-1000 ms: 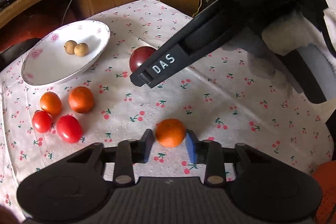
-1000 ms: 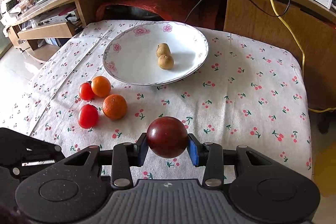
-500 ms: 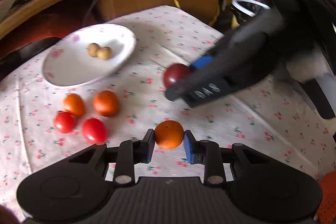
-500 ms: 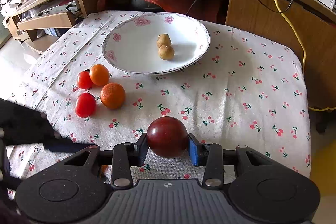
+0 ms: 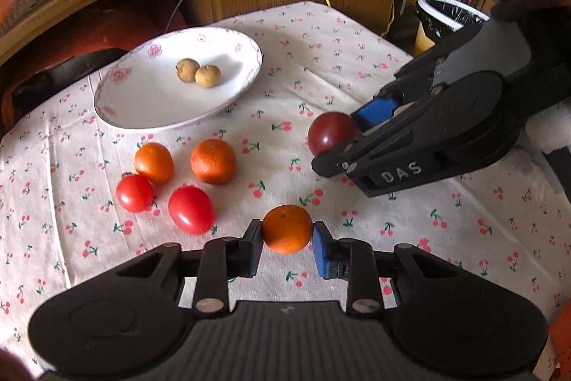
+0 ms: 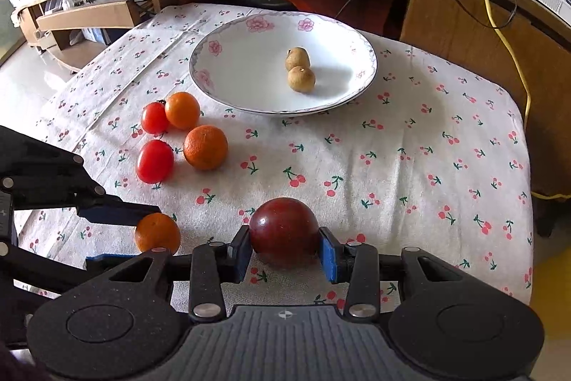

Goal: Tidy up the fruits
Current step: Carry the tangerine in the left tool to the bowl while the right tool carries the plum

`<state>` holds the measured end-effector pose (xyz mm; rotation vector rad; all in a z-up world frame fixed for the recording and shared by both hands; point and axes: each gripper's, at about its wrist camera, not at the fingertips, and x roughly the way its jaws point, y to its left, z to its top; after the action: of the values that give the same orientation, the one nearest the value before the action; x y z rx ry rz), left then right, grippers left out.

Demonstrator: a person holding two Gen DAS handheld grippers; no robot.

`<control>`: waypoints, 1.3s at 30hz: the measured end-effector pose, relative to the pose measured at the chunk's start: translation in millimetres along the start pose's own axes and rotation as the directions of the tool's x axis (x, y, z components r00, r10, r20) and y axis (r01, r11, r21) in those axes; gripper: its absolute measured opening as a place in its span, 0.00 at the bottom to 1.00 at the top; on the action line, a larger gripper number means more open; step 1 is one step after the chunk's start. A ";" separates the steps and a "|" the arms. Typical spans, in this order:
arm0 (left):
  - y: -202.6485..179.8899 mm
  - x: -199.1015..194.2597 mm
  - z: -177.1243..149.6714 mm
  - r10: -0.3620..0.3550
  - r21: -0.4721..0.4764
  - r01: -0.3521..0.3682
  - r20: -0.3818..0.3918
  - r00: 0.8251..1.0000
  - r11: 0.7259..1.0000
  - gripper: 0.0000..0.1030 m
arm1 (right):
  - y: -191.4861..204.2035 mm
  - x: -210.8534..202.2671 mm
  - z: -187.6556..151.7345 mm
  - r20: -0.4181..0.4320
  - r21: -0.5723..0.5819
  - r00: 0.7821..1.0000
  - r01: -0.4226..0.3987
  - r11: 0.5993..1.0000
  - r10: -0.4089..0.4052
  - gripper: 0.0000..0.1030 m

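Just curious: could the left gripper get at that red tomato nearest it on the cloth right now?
Probably not yet: the left gripper is shut on a small orange, so it is full. The path to the red tomato looks free.

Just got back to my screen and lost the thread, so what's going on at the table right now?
A person is sorting fruit with two handheld grippers. The left gripper is shut on a small orange, and the right gripper is shut on a dark red plum. The white plate holds only two small brown fruits. Two more oranges and two red tomatoes sit in a cluster on the cherry-print tablecloth beside the plate.
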<state>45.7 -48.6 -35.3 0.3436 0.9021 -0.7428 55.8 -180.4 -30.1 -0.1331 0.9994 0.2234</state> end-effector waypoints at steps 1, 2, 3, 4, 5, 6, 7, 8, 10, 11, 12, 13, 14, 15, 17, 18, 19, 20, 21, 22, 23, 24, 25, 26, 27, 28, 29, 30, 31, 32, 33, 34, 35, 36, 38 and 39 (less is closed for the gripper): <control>-0.1 1.5 -0.4 0.001 0.000 -0.001 -0.003 1.000 1.000 0.37 | -0.5 0.1 0.2 -0.001 0.003 1.000 -0.002 1.000 0.002 0.33; -0.1 3.4 -0.1 0.000 0.000 0.000 -0.006 1.000 1.000 0.37 | -1.0 0.3 0.2 -0.001 0.005 1.000 -0.003 1.000 0.003 0.34; -0.1 3.8 -0.2 -0.002 0.000 0.002 -0.003 1.000 1.000 0.37 | -1.2 0.6 0.3 -0.001 0.003 1.000 -0.004 1.000 0.004 0.34; 0.1 4.0 -0.1 -0.003 0.000 0.003 -0.003 1.000 1.000 0.37 | -1.3 0.8 0.5 -0.001 0.001 1.000 -0.004 1.000 0.004 0.34; 0.2 4.0 -0.7 -0.004 0.000 0.004 -0.003 1.000 1.000 0.37 | -1.4 0.8 0.4 -0.001 0.002 1.000 -0.005 1.000 0.005 0.34; 0.3 3.9 -1.3 -0.005 0.000 0.005 -0.002 1.000 1.000 0.37 | -1.6 0.8 0.4 -0.002 0.002 1.000 -0.005 1.000 0.005 0.34; 0.4 3.9 -1.7 -0.005 0.001 0.005 0.000 1.000 1.000 0.37 | -1.4 0.6 0.5 -0.003 0.001 1.000 -0.005 1.000 0.005 0.34; 0.3 3.7 -2.1 -0.004 0.003 0.004 0.002 1.000 1.000 0.37 | -1.3 0.3 0.3 -0.002 0.002 1.000 -0.005 1.000 0.005 0.34; 0.6 3.1 -3.6 -0.004 0.002 0.004 0.004 1.000 1.000 0.38 | -0.3 0.3 0.0 -0.003 -0.004 1.000 -0.002 1.000 0.002 0.34; 0.8 2.8 -3.7 -0.003 0.001 0.003 0.004 1.000 1.000 0.38 | 0.4 0.3 -0.1 -0.005 -0.008 1.000 0.001 1.000 -0.001 0.34; 0.9 2.8 -3.8 -0.003 0.001 0.003 0.004 1.000 1.000 0.39 | 1.1 0.7 -0.2 -0.011 -0.013 1.000 0.005 1.000 -0.005 0.35; 0.8 2.7 -3.6 -0.002 0.001 0.002 0.003 1.000 1.000 0.39 | 1.4 0.7 -0.5 -0.009 -0.015 1.000 0.007 1.000 -0.007 0.35; 0.4 2.6 -3.3 0.000 0.001 0.000 0.003 1.000 1.000 0.39 | 1.5 0.5 -0.6 -0.009 -0.013 1.000 0.008 1.000 -0.008 0.34; -0.3 2.4 -3.3 0.003 0.003 -0.003 0.003 1.000 1.000 0.39 | 1.3 0.5 -0.8 -0.009 -0.010 1.000 0.009 1.000 -0.009 0.34; -1.2 2.2 -3.0 0.005 0.005 -0.005 0.000 1.000 1.000 0.38 | 0.6 0.8 -1.1 -0.006 -0.007 1.000 0.008 1.000 -0.008 0.33; -0.9 2.0 -2.5 0.003 0.004 -0.003 -0.004 1.000 1.000 0.38 | 0.3 0.9 -0.8 -0.007 -0.007 1.000 0.007 1.000 -0.007 0.33; -0.3 1.8 -1.8 0.001 0.002 -0.001 -0.008 1.000 1.000 0.38 | 0.2 1.0 -0.3 -0.008 -0.005 1.000 0.007 1.000 -0.007 0.33; 0.1 1.7 -1.3 0.000 0.002 0.000 -0.011 1.000 1.000 0.38 | 0.1 0.9 -0.1 -0.009 -0.005 1.000 0.007 1.000 -0.007 0.33; -0.1 1.6 -1.1 0.000 0.005 0.001 -0.012 1.000 1.000 0.38 | 0.1 0.9 -0.1 -0.009 -0.004 1.000 0.008 1.000 -0.008 0.33; -0.5 1.4 -1.0 0.000 0.011 0.000 -0.012 1.000 1.000 0.37 | 0.8 0.9 -0.5 -0.009 -0.005 1.000 0.010 1.000 -0.010 0.33; -0.9 1.0 -0.8 0.001 0.016 0.000 -0.012 1.000 1.000 0.37 | 1.6 0.9 -0.7 -0.010 -0.008 1.000 0.012 1.000 -0.012 0.33; -1.1 0.2 -0.6 0.001 0.019 -0.001 -0.010 1.000 1.000 0.37 | 2.1 0.9 -1.0 -0.011 -0.008 1.000 0.013 1.000 -0.013 0.33; -0.6 -1.1 0.2 -0.002 0.020 0.002 -0.006 1.000 1.000 0.37 | 2.3 0.8 -1.2 -0.013 -0.004 1.000 0.012 1.000 -0.012 0.33; 0.4 -2.4 1.2 -0.005 0.018 0.005 -0.001 1.000 1.000 0.37 | 2.2 0.7 -1.2 -0.016 0.002 1.000 0.009 1.000 -0.009 0.33; 1.7 -4.1 2.4 -0.007 0.014 0.007 0.005 1.000 1.000 0.37 | 1.7 0.1 -1.1 -0.019 0.011 1.000 0.004 1.000 -0.004 0.32; 3.3 -5.7 4.1 -0.008 0.008 0.008 0.012 1.000 1.000 0.37 | 1.7 -1.0 -0.8 -0.018 0.016 1.000 0.001 1.000 -0.001 0.33; 5.7 -7.6 5.7 -0.008 0.002 0.008 0.021 1.000 1.000 0.37 | 1.8 -2.2 -0.1 -0.015 0.019 1.000 0.000 1.000 0.001 0.33; 8.1 -9.1 7.6 -0.007 -0.005 0.007 0.029 1.000 1.000 0.37 | 2.4 -3.5 1.3 -0.010 0.022 1.000 -0.002 1.000 0.002 0.33; 10.5 -10.5 9.6 -0.006 -0.013 0.006 0.036 0.999 1.000 0.37 | 3.0 -4.6 2.8 -0.004 0.026 1.000 -0.005 1.000 0.005 0.33; 13.3 -12.0 11.6 -0.004 -0.021 0.005 0.043 0.999 1.000 0.37 | 3.4 -5.5 4.6 0.002 0.029 1.000 -0.009 1.000 0.008 0.33; 15.5 -13.1 13.2 -0.002 -0.027 0.003 0.049 0.999 1.000 0.37 | 4.0 -6.5 6.6 0.007 0.030 1.000 -0.013 0.999 0.013 0.33; 17.5 -13.9 14.5 0.001 -0.033 0.000 0.053 0.999 0.999 0.37 | 4.1 -6.9 8.2 0.011 0.030 1.000 -0.016 0.999 0.015 0.33; 19.7 -14.8 15.9 0.004 -0.039 -0.002 0.058 0.998 0.999 0.37 | 4.5 -7.1 9.6 0.015 0.031 1.000 -0.018 0.999 0.017 0.33; 21.5 -15.4 17.4 0.008 -0.043 -0.006 0.062 0.998 0.999 0.37 | 4.6 -7.1 10.9 0.017 0.032 1.000 -0.020 0.999 0.020 0.33; 24.3 -16.1 20.7 0.016 -0.049 -0.013 0.070 0.997 0.999 0.37 | 4.7 -6.5 13.4 0.019 0.034 1.000 -0.021 0.999 0.020 0.33; 25.0 -16.4 23.0 0.021 -0.051 -0.017 0.075 0.997 0.999 0.37 | 4.5 -5.9 15.1 0.020 0.035 1.000 -0.022 0.999 0.021 0.33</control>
<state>70.3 -36.8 -9.3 0.2780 0.8438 -0.7095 63.9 -173.7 -17.0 -0.0880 0.9853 0.2259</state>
